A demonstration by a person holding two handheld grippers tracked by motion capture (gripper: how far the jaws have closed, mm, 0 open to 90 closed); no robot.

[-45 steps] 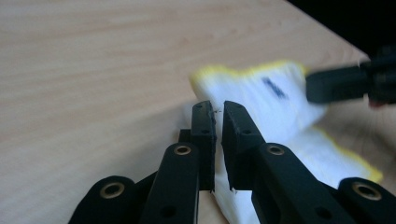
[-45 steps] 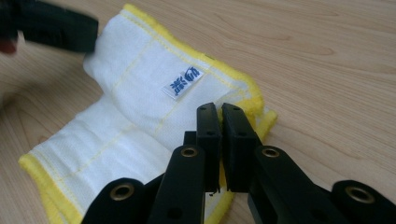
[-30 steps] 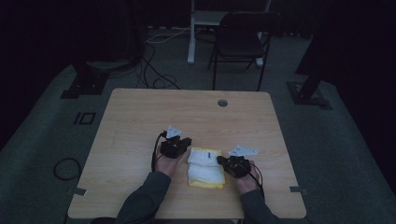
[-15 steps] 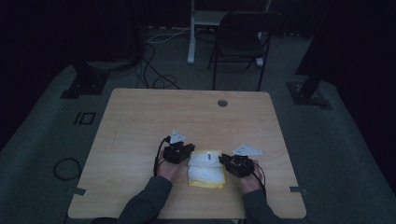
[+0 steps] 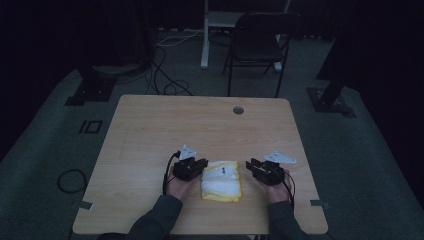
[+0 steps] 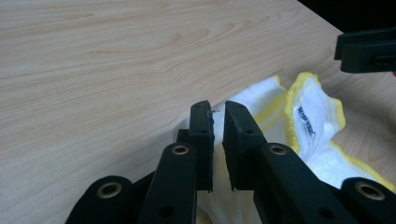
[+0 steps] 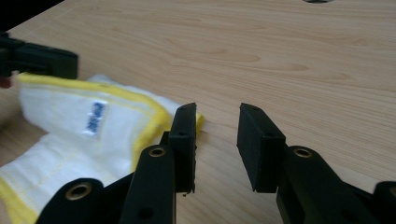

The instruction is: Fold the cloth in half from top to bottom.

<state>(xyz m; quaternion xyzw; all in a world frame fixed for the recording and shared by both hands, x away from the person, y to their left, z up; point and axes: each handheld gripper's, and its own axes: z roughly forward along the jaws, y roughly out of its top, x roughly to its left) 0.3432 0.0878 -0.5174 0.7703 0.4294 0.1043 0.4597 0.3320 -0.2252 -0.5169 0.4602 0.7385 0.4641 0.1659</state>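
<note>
A folded white cloth with yellow edging [image 5: 220, 181] lies flat on the light wooden table [image 5: 165, 127], near the front edge on the person's side, between the two hands. A small printed label [image 7: 96, 118] sits on its upper layer. In the left gripper view the cloth [image 6: 299, 126] is bunched into soft folds, its yellow border curling along the far side.

The left gripper [image 5: 200, 166] rests against the cloth's left edge, held in the person's left hand [image 5: 179, 186]. Seen along its own jaws, the left gripper [image 6: 217, 122] has its black pads nearly together, with only a thin slit between them; the cloth lies directly behind and beneath the tips, but whether any fold is pinched in that slit I cannot tell.

The right gripper [image 5: 253, 166] sits just beside the cloth's right edge, clear of it, in the person's right hand [image 5: 276, 190]. Its jaws have just been opening, and in the right gripper view the right gripper [image 7: 217, 122] stands with a plain gap between the pads and nothing in it but bare table; the cloth's yellow corner lies just to the outside of one jaw.

Beyond the table, a dark folding chair [image 5: 260, 45] stands on the grey floor, with black cables [image 5: 167, 80] trailing nearby.
</note>
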